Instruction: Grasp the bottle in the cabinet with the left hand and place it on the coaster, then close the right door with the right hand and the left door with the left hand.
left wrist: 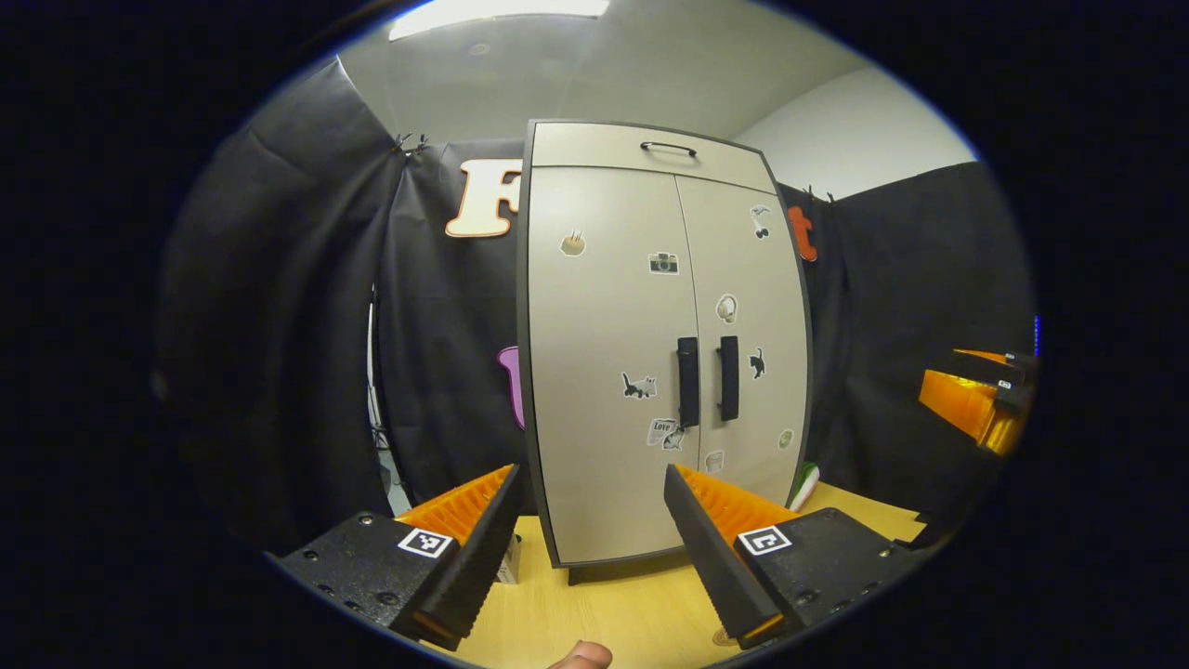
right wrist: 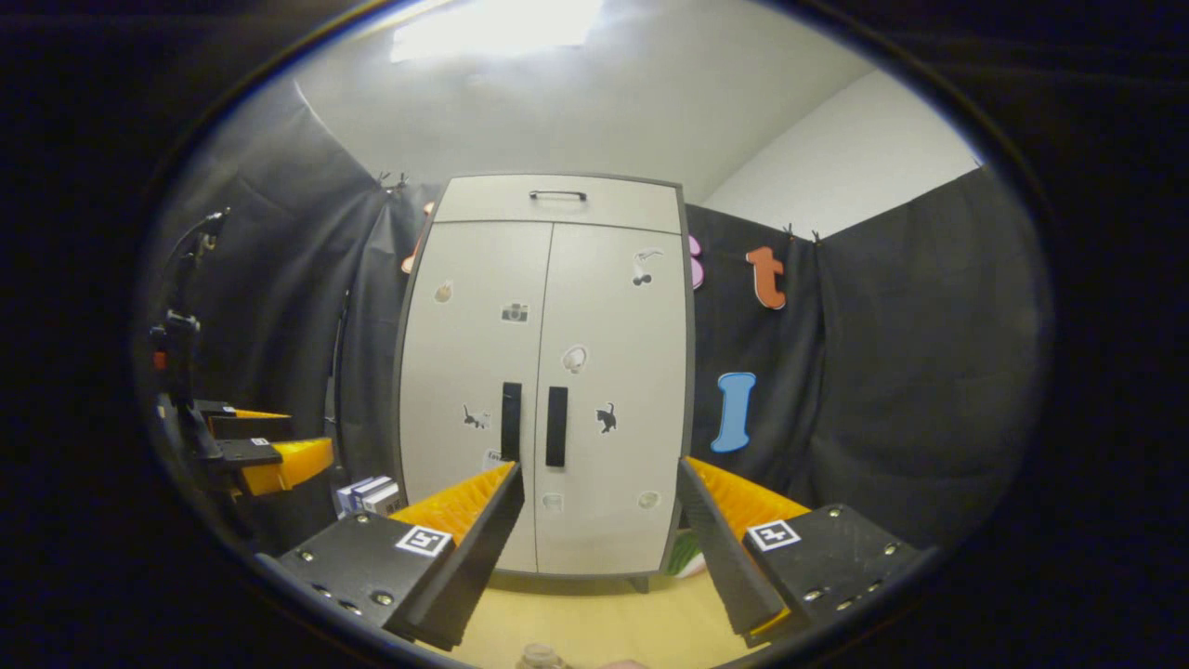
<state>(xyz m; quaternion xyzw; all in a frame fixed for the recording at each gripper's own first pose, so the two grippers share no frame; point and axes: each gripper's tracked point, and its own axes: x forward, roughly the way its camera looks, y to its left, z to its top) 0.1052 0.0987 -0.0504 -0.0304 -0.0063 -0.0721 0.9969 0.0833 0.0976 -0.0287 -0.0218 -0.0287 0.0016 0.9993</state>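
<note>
In the left gripper view, the left gripper [left wrist: 592, 548] hung above the wooden table [left wrist: 613, 604] with its jaws spread wide and nothing between them. Straight ahead stood the cabinet [left wrist: 664, 344], both doors shut, the left door [left wrist: 604, 362] and right door [left wrist: 748, 344] meeting at two dark upright handles [left wrist: 708, 379]; small stickers dotted the fronts, and a drawer with a slim handle [left wrist: 668, 148] ran across the top. A fingertip [left wrist: 581, 656] showed at the bottom edge. The right gripper [left wrist: 985, 395] appeared far off at the right side, and whether it was open could not be told from there. A green and white object [left wrist: 804, 483] peeked out beside the cabinet's lower right corner. In the right gripper view, the right gripper [right wrist: 599, 548] likewise had its jaws wide apart and empty, facing the same closed cabinet. The top of the bottle [right wrist: 542, 657] showed at the very bottom edge, on the table in front of the cabinet; the coaster beneath it could not be made out. The left gripper was at the left side, and small boxes [right wrist: 367, 495] sat beside the cabinet's left foot.
</note>
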